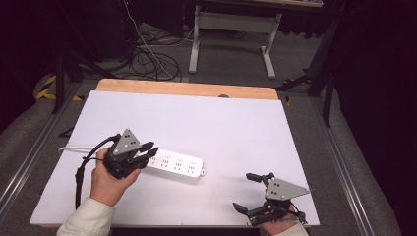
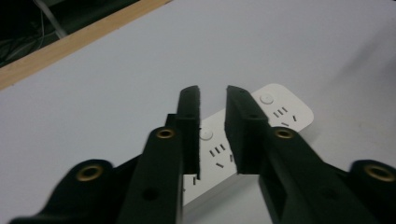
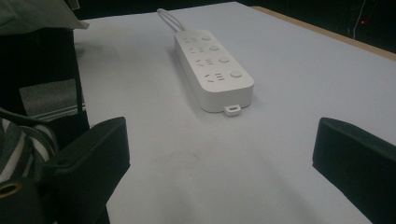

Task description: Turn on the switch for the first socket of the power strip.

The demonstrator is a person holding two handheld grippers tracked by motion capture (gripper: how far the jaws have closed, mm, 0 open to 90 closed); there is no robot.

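Observation:
A white power strip [image 1: 179, 164] lies flat on the white table top [image 1: 206, 118], left of middle, with its sockets and round buttons facing up. My left gripper [image 1: 150, 153] hovers over the strip's left end, held in a hand with a pale sleeve. In the left gripper view its jaws stand with a narrow gap [image 2: 212, 93] and nothing between them; the power strip [image 2: 280, 109] lies below and beyond. My right gripper [image 1: 244, 191] rests near the front right edge, jaws wide apart and empty. From there the power strip [image 3: 212, 60] lies well ahead, tab end toward me.
The strip's white cable [image 1: 74, 147] runs off to the table's left edge. A wooden strip [image 1: 187, 88] borders the far side. Beyond it stand a white desk frame [image 1: 231, 22] and loose floor cables [image 1: 152, 59]. Metal rails run along both sides.

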